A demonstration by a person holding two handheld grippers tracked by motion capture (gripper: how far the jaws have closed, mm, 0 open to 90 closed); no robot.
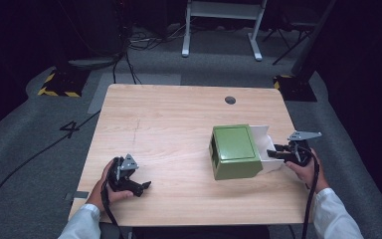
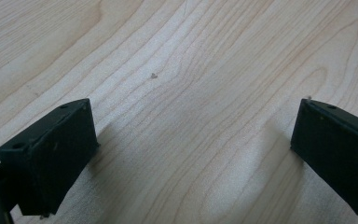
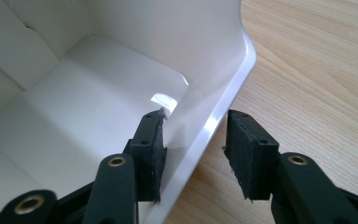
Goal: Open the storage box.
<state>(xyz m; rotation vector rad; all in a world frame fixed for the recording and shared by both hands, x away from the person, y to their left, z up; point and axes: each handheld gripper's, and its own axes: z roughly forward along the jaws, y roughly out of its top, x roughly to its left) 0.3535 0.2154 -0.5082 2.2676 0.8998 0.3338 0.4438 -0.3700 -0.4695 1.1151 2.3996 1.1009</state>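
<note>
Bench: light wood, bare across its left and far areas. Green box: right of centre, lid side up, long axis running near to far. A white tray projects from its right side toward the bench's right edge, open side up. Right gripper: jaws straddle the tray's right wall, one inside, one outside; a gap remains on the outer side, so the wall is not gripped. Left gripper: near the front-left edge, well apart from the box, jaws spread wide over bare wood
</note>
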